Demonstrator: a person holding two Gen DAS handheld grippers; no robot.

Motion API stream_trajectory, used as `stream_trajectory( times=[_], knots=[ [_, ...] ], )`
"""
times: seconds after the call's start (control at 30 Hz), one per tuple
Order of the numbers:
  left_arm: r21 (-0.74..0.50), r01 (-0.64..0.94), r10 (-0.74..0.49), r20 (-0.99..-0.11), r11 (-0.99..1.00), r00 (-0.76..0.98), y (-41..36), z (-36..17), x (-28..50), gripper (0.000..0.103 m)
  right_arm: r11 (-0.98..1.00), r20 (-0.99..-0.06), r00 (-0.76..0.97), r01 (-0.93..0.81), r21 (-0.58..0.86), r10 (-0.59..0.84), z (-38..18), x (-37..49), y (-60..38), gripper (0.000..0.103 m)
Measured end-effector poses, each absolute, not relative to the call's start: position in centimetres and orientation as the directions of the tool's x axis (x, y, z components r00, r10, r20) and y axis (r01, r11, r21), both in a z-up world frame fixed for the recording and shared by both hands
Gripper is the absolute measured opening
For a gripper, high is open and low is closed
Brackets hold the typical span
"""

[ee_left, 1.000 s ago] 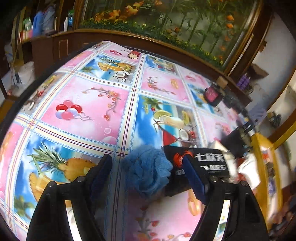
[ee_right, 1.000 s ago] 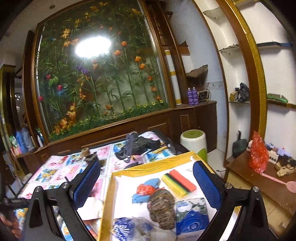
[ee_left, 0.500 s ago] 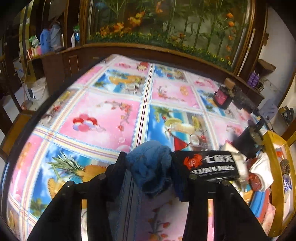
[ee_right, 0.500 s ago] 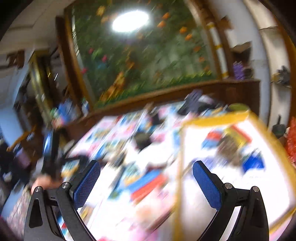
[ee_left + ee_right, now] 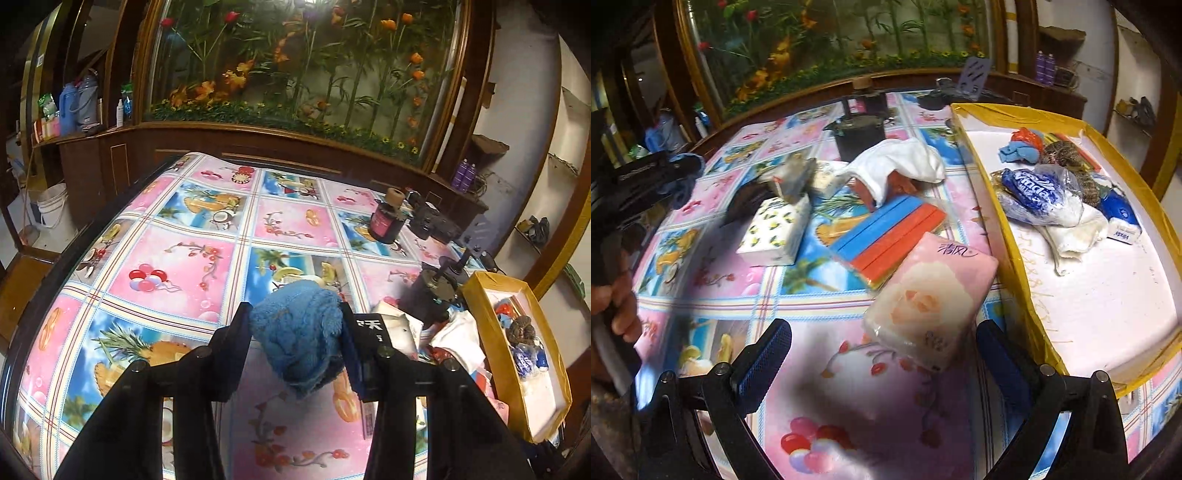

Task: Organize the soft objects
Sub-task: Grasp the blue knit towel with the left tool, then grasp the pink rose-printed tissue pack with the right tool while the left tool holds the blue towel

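My left gripper (image 5: 295,314) is shut on a fluffy blue cloth (image 5: 299,332), which hangs a little above the patterned tablecloth (image 5: 177,266). In the right wrist view that gripper shows at the far left with the cloth (image 5: 683,184), held by a person's hand (image 5: 617,306). My right gripper (image 5: 882,332) is open and points down at the table. A pink tissue pack (image 5: 931,295) lies on the cloth between and just ahead of its fingertips, untouched. A yellow-rimmed box (image 5: 1008,221) to the right holds several soft packs and cloths, among them a blue tissue pack (image 5: 1034,188).
On the table lie a lemon-print tissue box (image 5: 775,229), a blue and orange sponge pack (image 5: 894,236), a white cloth (image 5: 897,162) and a black pot (image 5: 860,133). A dark bottle (image 5: 386,221) stands further back. The yellow box (image 5: 480,325) sits at the table's right edge.
My left gripper closed on the blue cloth and raised it off the table. My right gripper swung from above the yellow box down and left, over the pink tissue pack.
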State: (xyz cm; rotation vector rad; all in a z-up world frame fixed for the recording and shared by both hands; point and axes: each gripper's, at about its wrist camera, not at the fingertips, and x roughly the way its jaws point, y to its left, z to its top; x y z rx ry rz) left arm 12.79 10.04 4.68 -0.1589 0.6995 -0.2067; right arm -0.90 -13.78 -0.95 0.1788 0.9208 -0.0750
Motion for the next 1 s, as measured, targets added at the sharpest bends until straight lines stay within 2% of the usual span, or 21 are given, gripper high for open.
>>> stream_trajectory(
  times=[0.13,0.2,0.3,0.33,0.4,0.47,0.6,0.77,0.93,1.0],
  knots=[
    [-0.221,0.154,-0.261,-0.619,0.963,0.741,9.6,4.7,12.5,0.044,0.986,-0.808,0.585,0.164,0.038,-0.066,-1.4,0.7,-13.3,0.102],
    [-0.225,0.162,-0.27,-0.618,0.961,0.739,9.5,4.8,12.4,0.044,0.987,-0.8,0.597,0.156,0.041,-0.061,-1.1,1.2,-13.3,0.096],
    [-0.227,0.17,-0.277,-0.617,0.959,0.736,9.4,4.8,12.4,0.044,0.996,-0.795,0.606,0.089,0.033,-0.028,-0.8,1.9,-12.4,0.075],
    [-0.228,0.172,-0.279,-0.617,0.958,0.735,9.4,4.8,12.3,0.044,0.998,-0.79,0.613,0.028,0.049,0.021,-0.6,1.7,-11.8,0.075],
    [-0.232,0.176,-0.285,-0.616,0.957,0.735,9.4,4.8,12.3,0.044,0.99,-0.787,0.602,-0.114,0.084,0.136,-0.3,1.3,-10.4,0.074],
    [-0.231,0.176,-0.284,-0.616,0.957,0.735,9.3,4.8,12.3,0.044,0.983,-0.771,0.611,-0.144,0.114,0.179,0.1,1.0,-10.3,0.074],
    [-0.232,0.174,-0.283,-0.622,0.957,0.73,9.2,4.7,12.3,0.044,0.991,-0.747,0.651,-0.087,0.106,0.137,1.4,1.4,-12.2,0.074],
    [-0.228,0.183,-0.288,-0.627,0.956,0.724,9.0,4.6,12.3,0.044,0.997,-0.773,0.63,-0.045,0.062,0.076,1.6,3.8,-14.0,0.088],
    [-0.23,0.183,-0.289,-0.631,0.956,0.72,9.0,4.5,12.4,0.044,0.991,-0.808,0.574,-0.085,0.106,0.136,0.6,5.5,-13.5,0.088],
    [-0.23,0.185,-0.291,-0.63,0.956,0.72,9.0,4.5,12.3,0.044,0.994,-0.821,0.562,-0.103,0.048,0.098,0.1,5.6,-12.4,0.088]
  ],
)
